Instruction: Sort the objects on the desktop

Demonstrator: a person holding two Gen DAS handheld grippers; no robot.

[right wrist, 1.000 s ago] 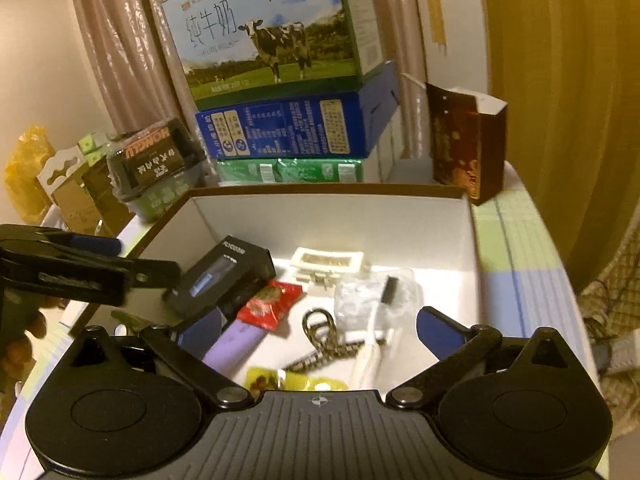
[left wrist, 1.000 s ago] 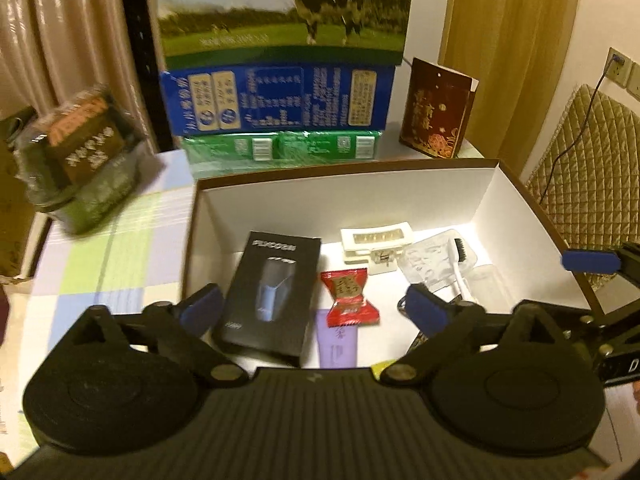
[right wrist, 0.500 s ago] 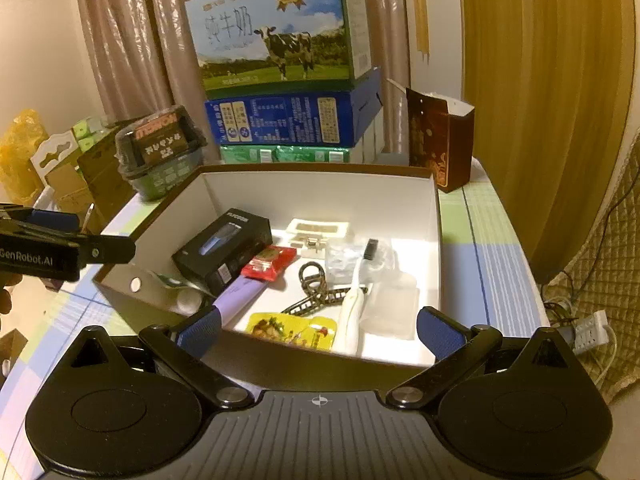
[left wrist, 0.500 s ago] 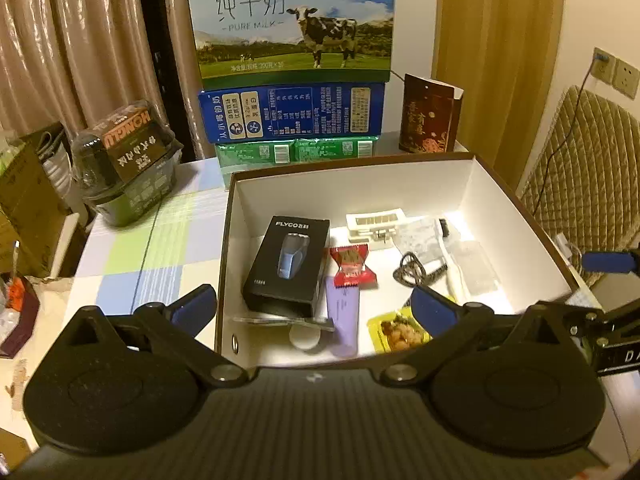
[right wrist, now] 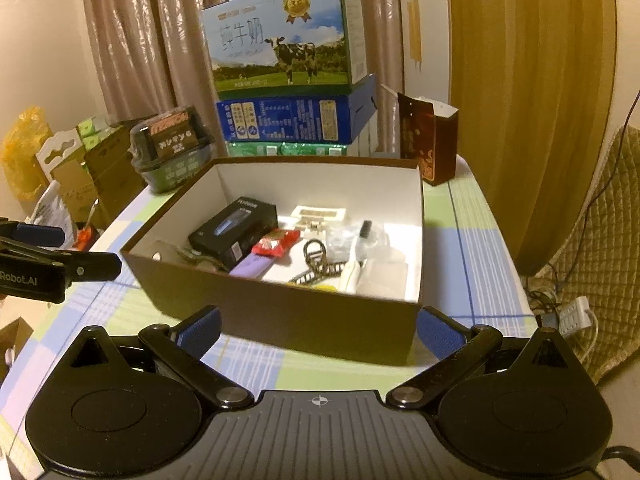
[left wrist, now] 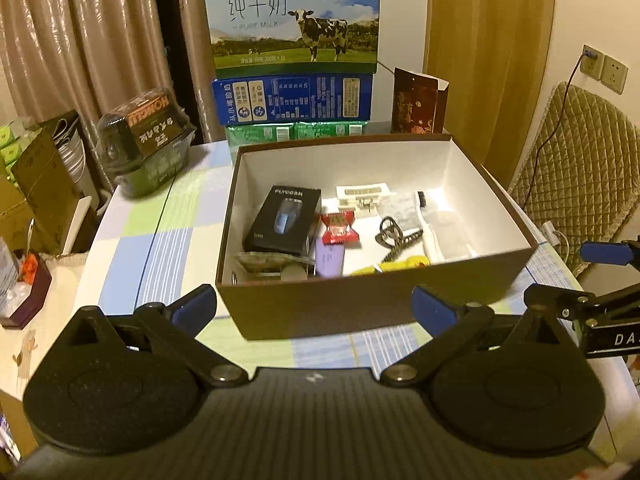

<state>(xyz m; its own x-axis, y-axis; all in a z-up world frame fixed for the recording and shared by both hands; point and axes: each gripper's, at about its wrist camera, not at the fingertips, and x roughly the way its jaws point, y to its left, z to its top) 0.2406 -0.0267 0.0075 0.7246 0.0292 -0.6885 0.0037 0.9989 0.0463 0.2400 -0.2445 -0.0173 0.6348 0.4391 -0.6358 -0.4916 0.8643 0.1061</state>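
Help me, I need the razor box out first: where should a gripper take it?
Grip the black razor box across its two long sides near the middle, coming from above. It lies flat in the brown box, whose walls block any sideways approach, and the red candy crowds its right edge.

milk carton: "PURE MILK", "3.6" | black box: "FLYCO" | left gripper: "Robot.AI"
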